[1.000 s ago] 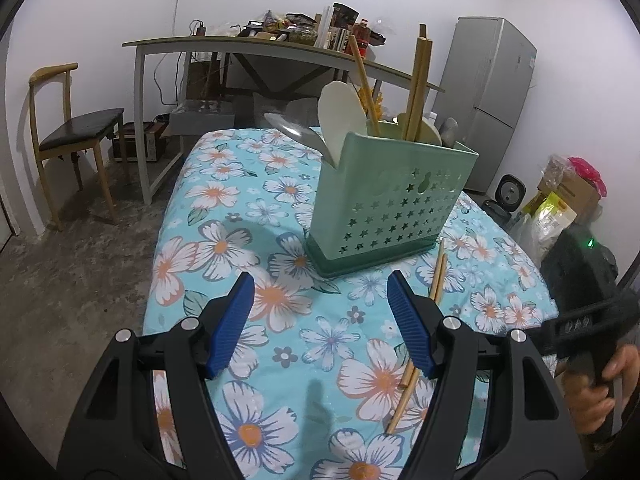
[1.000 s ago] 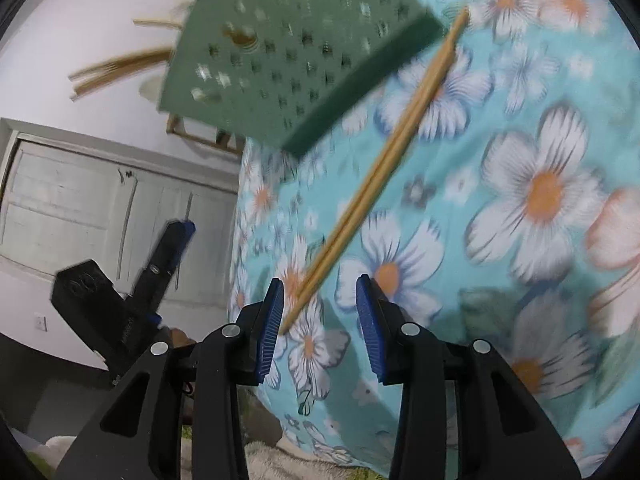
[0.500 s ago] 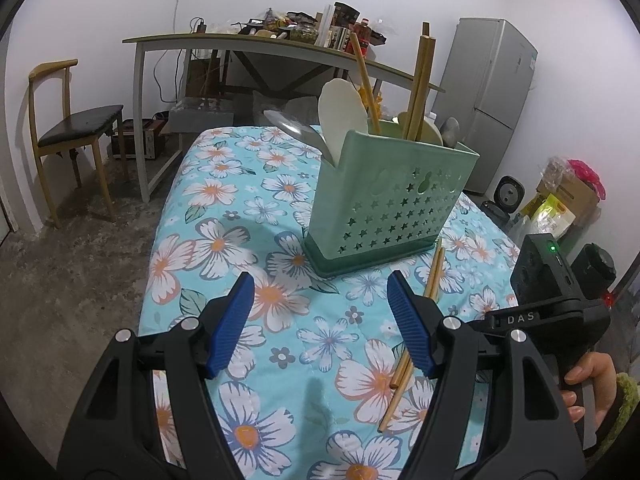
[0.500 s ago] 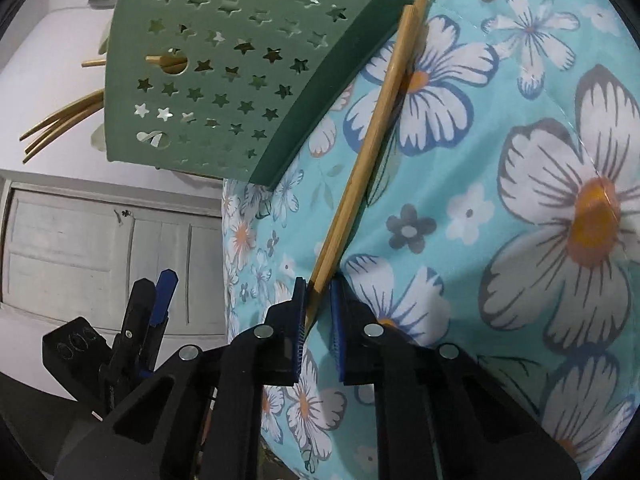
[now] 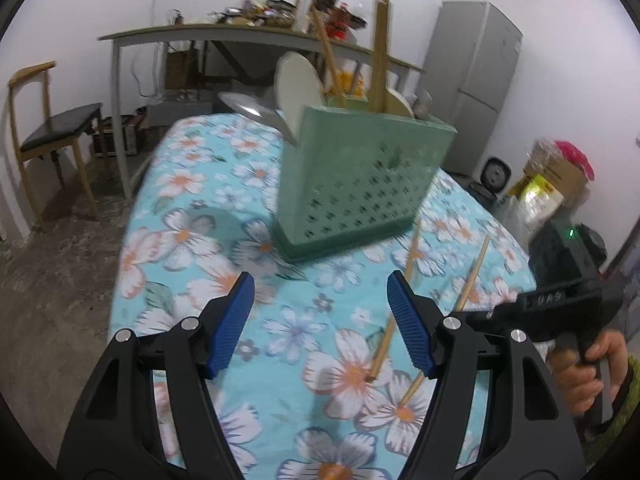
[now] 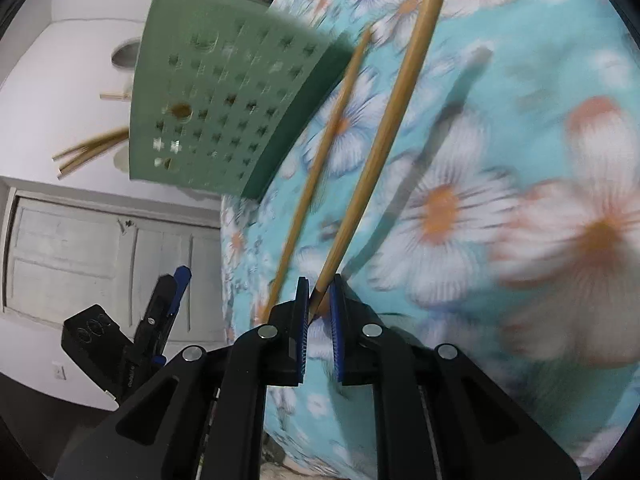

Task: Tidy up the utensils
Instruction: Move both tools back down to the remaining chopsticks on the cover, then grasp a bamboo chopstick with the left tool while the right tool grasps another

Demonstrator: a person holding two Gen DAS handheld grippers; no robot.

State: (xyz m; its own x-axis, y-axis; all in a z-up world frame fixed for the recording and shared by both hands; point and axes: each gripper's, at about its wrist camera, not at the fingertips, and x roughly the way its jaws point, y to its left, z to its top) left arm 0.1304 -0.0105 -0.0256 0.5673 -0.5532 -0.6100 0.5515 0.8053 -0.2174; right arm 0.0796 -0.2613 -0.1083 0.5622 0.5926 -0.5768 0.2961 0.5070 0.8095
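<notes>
right gripper point(image 6: 319, 300) pinching one chopstick point(image 6: 384, 132) by its near tip, second chopstick point(image 6: 320, 160) flat on the floral cloth point(image 6: 520, 160) beside the green holder point(image 6: 224, 96), left gripper point(image 5: 320, 312) wide, holding nothing

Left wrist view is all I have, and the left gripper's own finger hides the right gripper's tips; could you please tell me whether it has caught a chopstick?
Observer: Yes. The right gripper is shut on the thin tip of one chopstick.
Operator: Is the second one caught too?
Observer: No. The other chopstick lies on the tablecloth, outside the pads, on the side of the green holder.
Operator: Is the held one off the cloth?
Observer: It seems so: its shadow falls on the cloth well apart from it.
</notes>
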